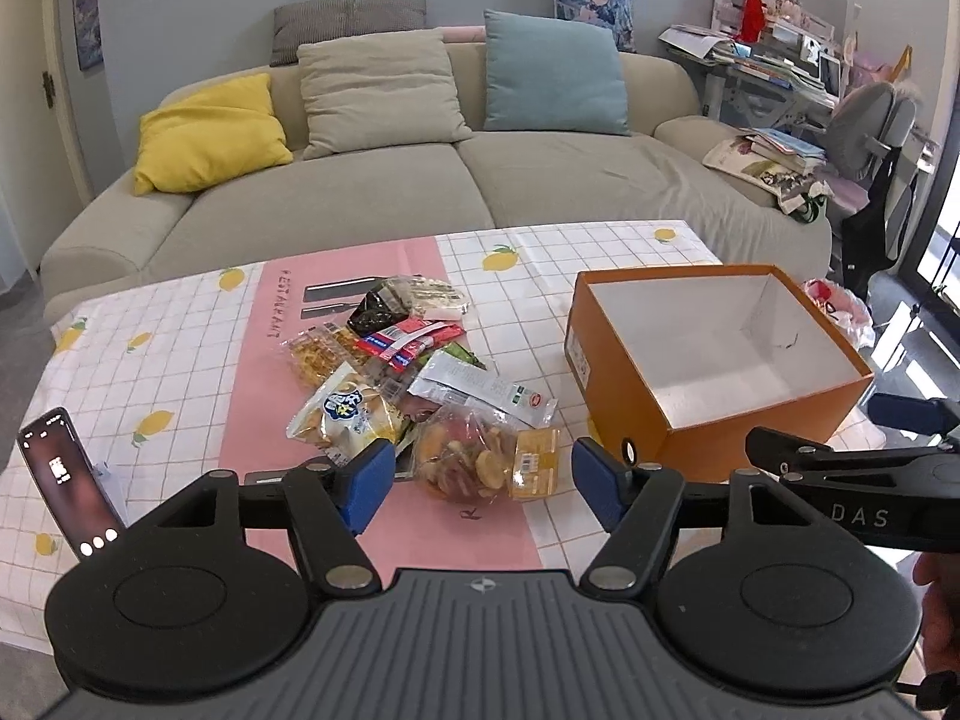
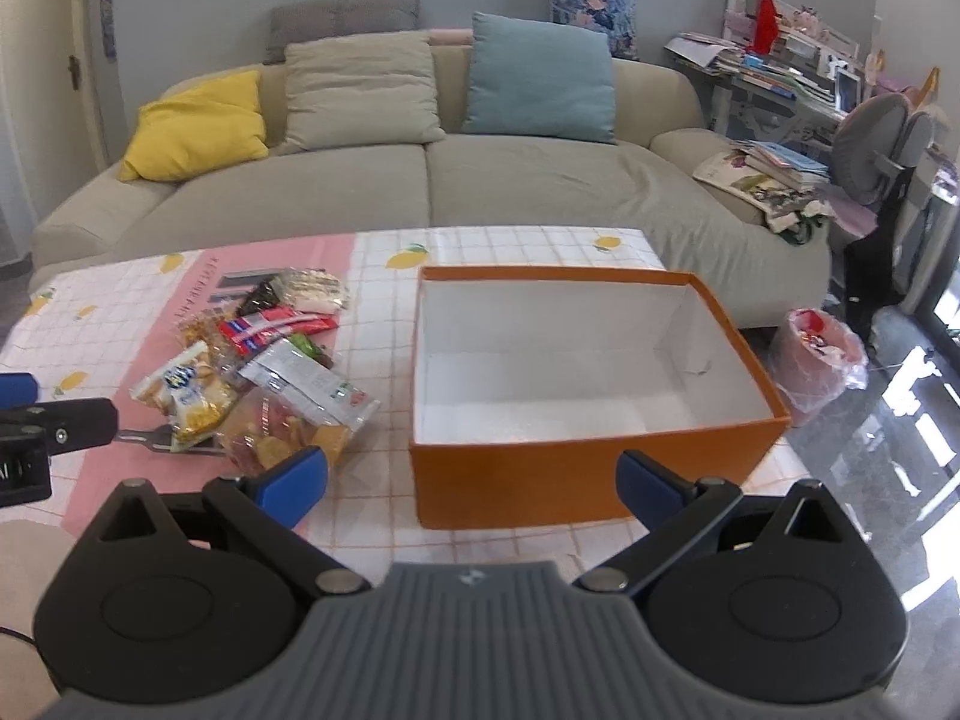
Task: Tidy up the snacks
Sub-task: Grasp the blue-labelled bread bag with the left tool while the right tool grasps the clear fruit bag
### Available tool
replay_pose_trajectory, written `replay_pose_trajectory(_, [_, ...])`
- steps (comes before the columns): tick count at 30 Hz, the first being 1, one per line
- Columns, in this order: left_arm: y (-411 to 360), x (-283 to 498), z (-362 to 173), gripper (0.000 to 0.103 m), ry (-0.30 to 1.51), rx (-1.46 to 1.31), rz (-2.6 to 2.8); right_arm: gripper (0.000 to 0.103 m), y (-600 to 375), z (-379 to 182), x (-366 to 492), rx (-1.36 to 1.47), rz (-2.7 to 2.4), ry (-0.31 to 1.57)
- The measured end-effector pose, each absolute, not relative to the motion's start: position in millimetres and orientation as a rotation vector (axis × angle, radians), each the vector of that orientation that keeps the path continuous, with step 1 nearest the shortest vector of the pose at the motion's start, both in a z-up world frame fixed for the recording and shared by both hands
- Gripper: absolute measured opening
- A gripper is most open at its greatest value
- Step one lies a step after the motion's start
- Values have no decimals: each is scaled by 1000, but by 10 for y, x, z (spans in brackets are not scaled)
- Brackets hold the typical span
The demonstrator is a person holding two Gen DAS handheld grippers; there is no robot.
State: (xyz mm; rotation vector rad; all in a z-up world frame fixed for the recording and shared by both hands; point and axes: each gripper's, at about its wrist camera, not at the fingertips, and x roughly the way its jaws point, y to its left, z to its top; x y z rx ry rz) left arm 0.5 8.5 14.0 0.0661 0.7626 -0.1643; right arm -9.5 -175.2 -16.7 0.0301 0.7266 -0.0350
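Observation:
A pile of snack packets point(image 1: 408, 360) lies on the pink stripe of the tablecloth. Nearest is a clear bag of mixed crisps point(image 1: 480, 456), with a yellow biscuit bag point(image 1: 348, 414) to its left. My left gripper point(image 1: 483, 489) is open just short of the clear bag, its blue pads either side of it and not touching. An empty orange box point(image 1: 750, 438) with a white inside stands right of the pile. In the right wrist view my right gripper point(image 2: 474, 480) is open in front of the box's near wall point(image 2: 540, 480), the pile point(image 2: 264, 372) to its left.
A phone point(image 1: 72, 486) leans upright at the table's left front. A beige sofa point(image 1: 420, 180) with cushions runs behind the table. A bin lined with a pink bag point(image 2: 822, 354) stands on the floor to the right, with a cluttered desk and chair beyond.

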Motion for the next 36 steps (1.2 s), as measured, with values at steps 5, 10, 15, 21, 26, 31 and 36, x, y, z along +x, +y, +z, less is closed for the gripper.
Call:
replay_pose_trajectory(5, [200,150,111,49,786,33,-176,76,-1665,-203,22,8,23,719])
replay_pose_trajectory(10, [346,401,20,41,880,-8,-196,59,-1506,-257,201,-15,145,715])
replay_pose_trajectory(15, [431,688,-42,61,952,92,-214,60,-1290,-326,447,-58,263,701])
replay_pose_trajectory(21, [592,1175,-213,75,1032,192,-207,69,-1026,-530,857,-91,361,751])
replay_pose_trajectory(26, [656,1567,-437,84,1063,320,-273,83,-750,-747,1170,-158,444,794])
replay_pose_trajectory(31, [716,1915,-784,86,1109,433,-323,92,-515,-1071,1428,-219,509,872])
replay_pose_trajectory(36, [848,2163,-1154,86,1169,448,-345,94,-304,-1361,1574,-291,528,901])
